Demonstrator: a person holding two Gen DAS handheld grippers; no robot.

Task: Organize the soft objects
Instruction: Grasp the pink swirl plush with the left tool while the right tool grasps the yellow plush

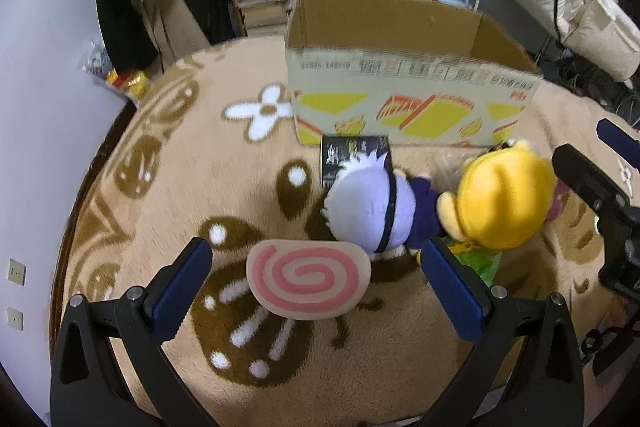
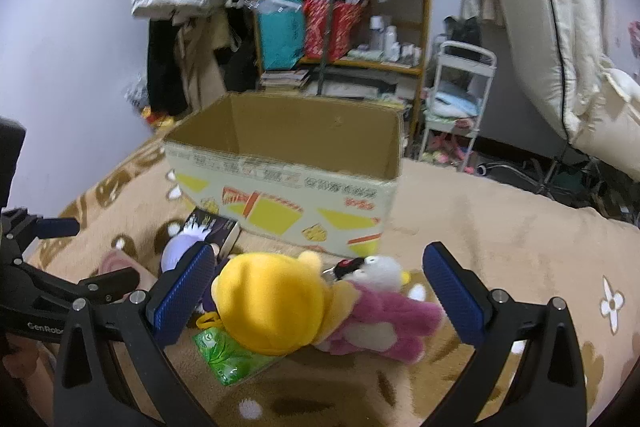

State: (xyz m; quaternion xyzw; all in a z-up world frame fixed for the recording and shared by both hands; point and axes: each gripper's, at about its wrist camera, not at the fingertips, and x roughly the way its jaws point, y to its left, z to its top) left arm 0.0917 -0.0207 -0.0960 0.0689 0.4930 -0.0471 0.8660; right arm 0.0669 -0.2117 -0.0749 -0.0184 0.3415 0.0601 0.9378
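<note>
Both claws hover wide open and empty over a patterned blanket: the left claw [image 1: 316,287] frames a pink spiral cushion [image 1: 308,281], the right claw [image 2: 320,291] a yellow plush [image 2: 272,303]. Closing squarely on each soft middle looks wisest before lifting toward the one open cardboard box [image 2: 288,187]. Four soft toys count out: cushion, yellow plush, white-haired doll [image 1: 368,207], pink plush [image 2: 384,323].

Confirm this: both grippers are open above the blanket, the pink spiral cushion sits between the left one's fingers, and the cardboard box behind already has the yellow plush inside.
Wrong on the last part. The yellow plush lies on the blanket in front of the cardboard box, between the right gripper fingers, as the right wrist view shows. Both grippers are open, and the pink spiral cushion sits between the left gripper fingers.
</note>
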